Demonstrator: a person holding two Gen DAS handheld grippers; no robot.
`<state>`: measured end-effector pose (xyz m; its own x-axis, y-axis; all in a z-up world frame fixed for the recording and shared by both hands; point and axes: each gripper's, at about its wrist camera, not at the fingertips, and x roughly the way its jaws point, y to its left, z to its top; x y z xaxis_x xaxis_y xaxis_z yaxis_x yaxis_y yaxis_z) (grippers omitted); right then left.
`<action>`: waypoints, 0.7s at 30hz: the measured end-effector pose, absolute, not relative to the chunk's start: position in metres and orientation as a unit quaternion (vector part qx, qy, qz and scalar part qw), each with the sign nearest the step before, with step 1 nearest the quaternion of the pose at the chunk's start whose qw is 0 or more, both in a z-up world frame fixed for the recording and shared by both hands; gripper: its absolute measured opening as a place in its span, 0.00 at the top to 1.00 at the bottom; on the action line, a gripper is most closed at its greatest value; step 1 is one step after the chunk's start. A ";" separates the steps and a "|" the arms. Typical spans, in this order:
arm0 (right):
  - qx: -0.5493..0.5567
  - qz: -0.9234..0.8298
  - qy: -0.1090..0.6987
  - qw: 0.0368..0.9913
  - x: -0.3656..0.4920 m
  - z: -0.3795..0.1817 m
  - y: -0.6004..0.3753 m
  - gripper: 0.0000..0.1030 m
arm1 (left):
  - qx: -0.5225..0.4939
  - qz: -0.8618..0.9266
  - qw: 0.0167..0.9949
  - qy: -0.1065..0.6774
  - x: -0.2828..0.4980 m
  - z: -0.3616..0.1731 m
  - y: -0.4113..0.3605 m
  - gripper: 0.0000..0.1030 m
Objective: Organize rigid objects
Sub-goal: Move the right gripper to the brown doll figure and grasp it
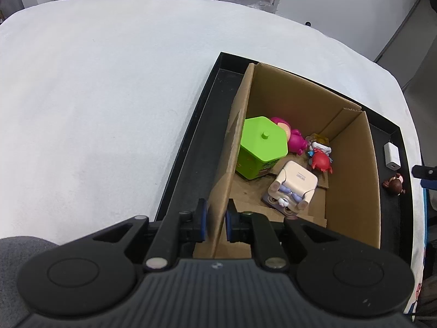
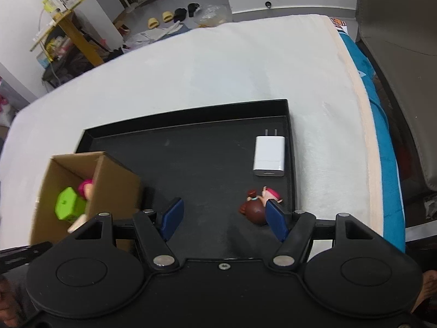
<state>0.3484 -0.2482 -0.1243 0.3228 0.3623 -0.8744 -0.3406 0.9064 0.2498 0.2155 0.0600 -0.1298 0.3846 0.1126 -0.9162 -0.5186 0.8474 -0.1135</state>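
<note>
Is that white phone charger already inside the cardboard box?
No. The white charger lies on the black tray, well apart from the cardboard box.

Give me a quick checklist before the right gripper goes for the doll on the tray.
1. Left gripper clamped on cardboard box wall: ok.
2. Right gripper open: ok.
3. Doll between the fingers: not ok, it lies at the right fingertip.
4. Charger apart from doll: ok.
5. Room left in box: ok.
6. Black tray flat on the white surface: ok.
</note>
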 end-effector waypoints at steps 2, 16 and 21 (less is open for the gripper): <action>0.007 0.208 0.543 0.813 0.352 -0.131 -0.247 0.38 | -0.200 0.196 0.808 0.519 0.215 -0.130 0.061 0.88; -0.065 0.171 0.536 0.824 0.360 -0.161 -0.225 0.42 | -0.203 0.189 0.809 0.518 0.214 -0.131 0.063 0.88; -0.093 0.162 0.538 0.822 0.358 -0.169 -0.217 0.42 | -0.208 0.187 0.808 0.518 0.213 -0.131 0.064 0.88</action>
<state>0.3584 -0.2171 -0.1688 0.3694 0.1666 -0.9142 -0.3666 0.9301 0.0214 0.2133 0.0639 -0.1312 0.3935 0.0870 -0.9152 -0.5178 0.8435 -0.1424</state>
